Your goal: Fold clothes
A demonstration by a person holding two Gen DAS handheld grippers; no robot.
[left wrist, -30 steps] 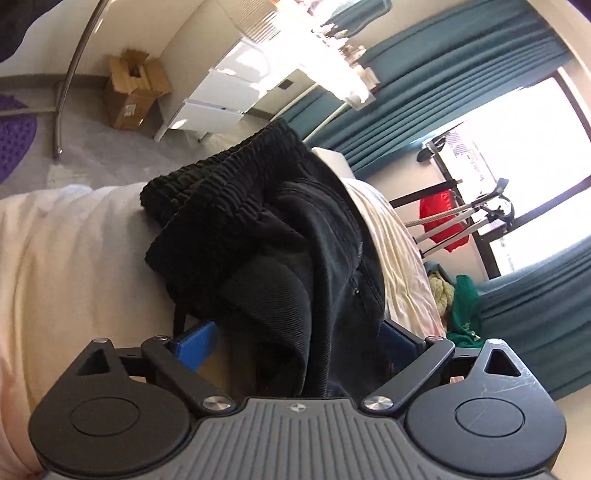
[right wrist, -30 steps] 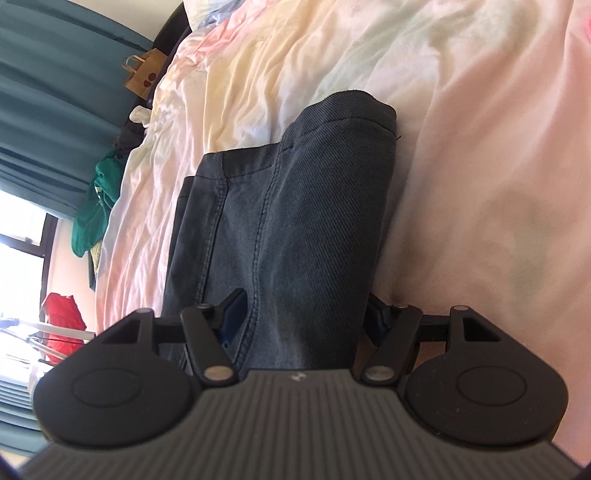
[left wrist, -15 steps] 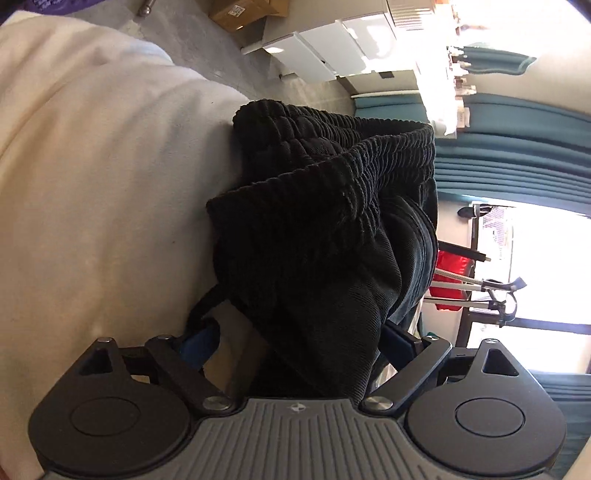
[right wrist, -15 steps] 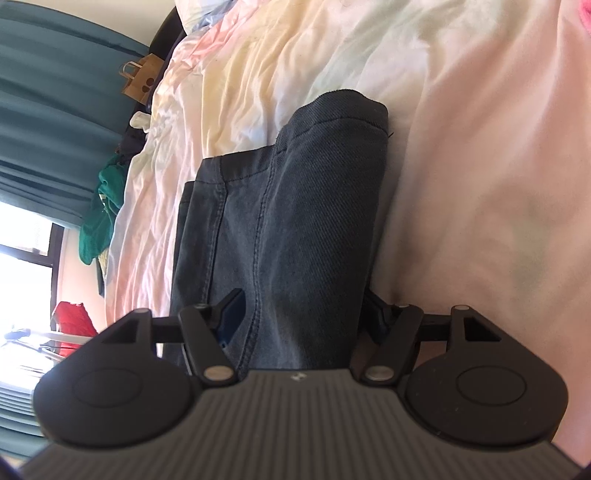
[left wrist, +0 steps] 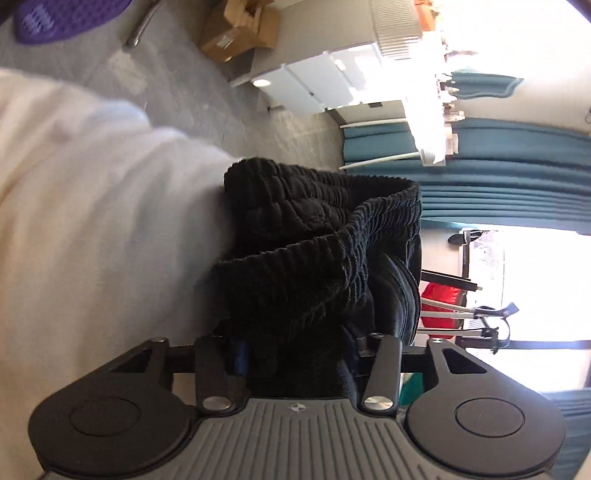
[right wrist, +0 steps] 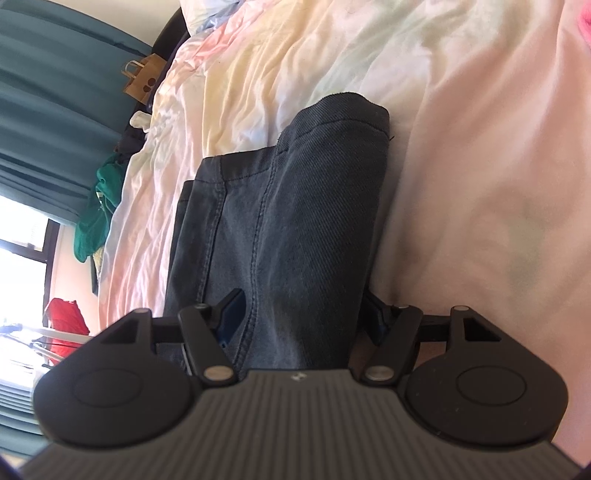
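Observation:
A black corduroy garment (left wrist: pixel 317 258) with a ribbed elastic waistband lies bunched on the pale bedsheet (left wrist: pixel 92 221), over a darker denim piece (left wrist: pixel 402 295). My left gripper (left wrist: pixel 295 350) has its jaws closing on the near part of the black garment, and the blue pads (left wrist: pixel 241 354) press into the fabric. In the right wrist view, folded dark blue jeans (right wrist: pixel 295 221) lie on the pastel sheet (right wrist: pixel 480 147). My right gripper (right wrist: pixel 303 314) holds the near end of the jeans stack, one finger on top and one against the sheet side.
White drawers (left wrist: pixel 321 85) and a cardboard box (left wrist: pixel 236 33) stand on the grey floor past the bed's edge. Teal curtains (left wrist: pixel 498 177), a red item (left wrist: pixel 439 306) on a rack and a green cloth (right wrist: pixel 99 210) lie beyond. A paper bag (right wrist: pixel 142 79) stands by the bed.
My left gripper rolled, moved down to the black garment and narrowed its jaws from wide to pinching the fabric. The right gripper and the jeans have stayed still.

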